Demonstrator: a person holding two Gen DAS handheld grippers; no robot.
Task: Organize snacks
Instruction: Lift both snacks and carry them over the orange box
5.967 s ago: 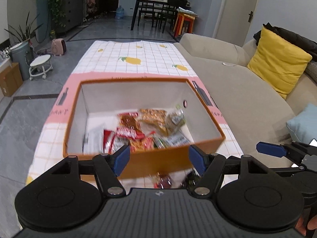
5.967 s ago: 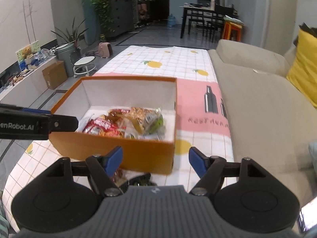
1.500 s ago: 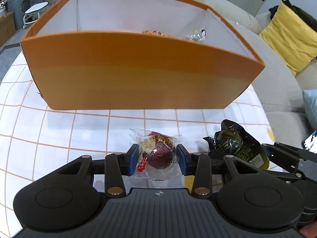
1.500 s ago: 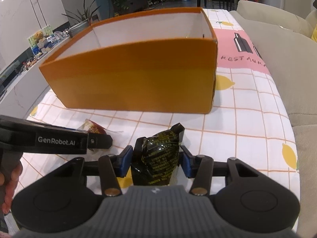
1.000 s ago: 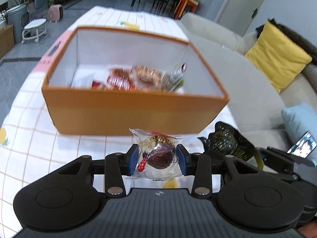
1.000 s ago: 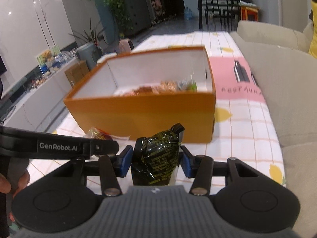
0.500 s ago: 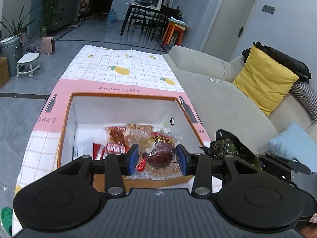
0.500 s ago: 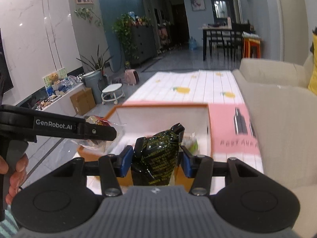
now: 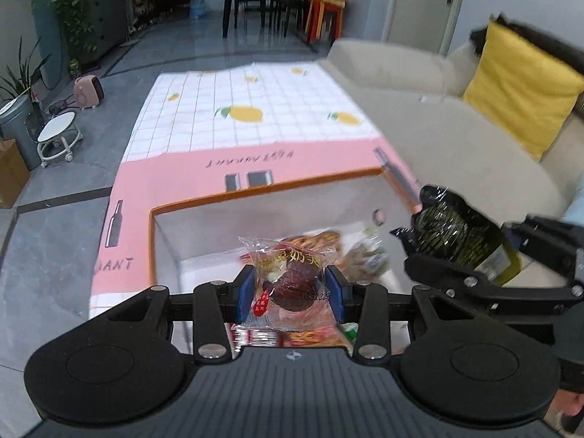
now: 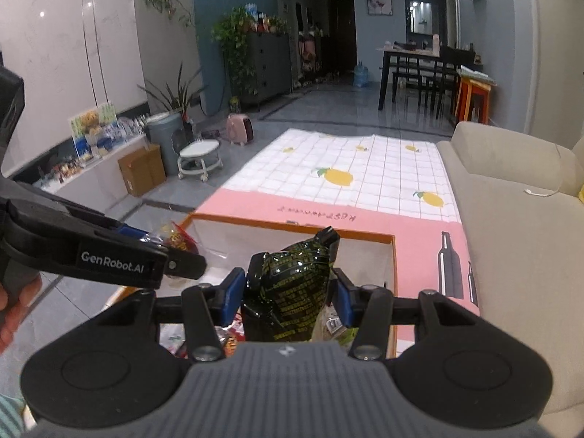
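Note:
My left gripper [image 9: 290, 290] is shut on a clear packet with a dark red date [image 9: 292, 281] and holds it above the open orange box [image 9: 255, 193]. My right gripper [image 10: 286, 295] is shut on a dark green foil snack packet [image 10: 292, 284], also above the box [image 10: 292, 228]. The green packet shows at the right of the left wrist view [image 9: 452, 233], and the date packet [image 10: 179, 237] at the left of the right wrist view. Several snack packets [image 9: 328, 241] lie in the box.
The box stands on a table with a pink and white lemon-print cloth [image 9: 248, 109]. A beige sofa [image 9: 438, 127] with a yellow cushion [image 9: 518, 84] runs along the right. A stool [image 10: 199, 155], a cardboard box [image 10: 142, 169] and plants stand on the floor at left.
Both grippers have risen from the tabletop with their packets and moved forward over the box. The view now looks down into the box from higher up.

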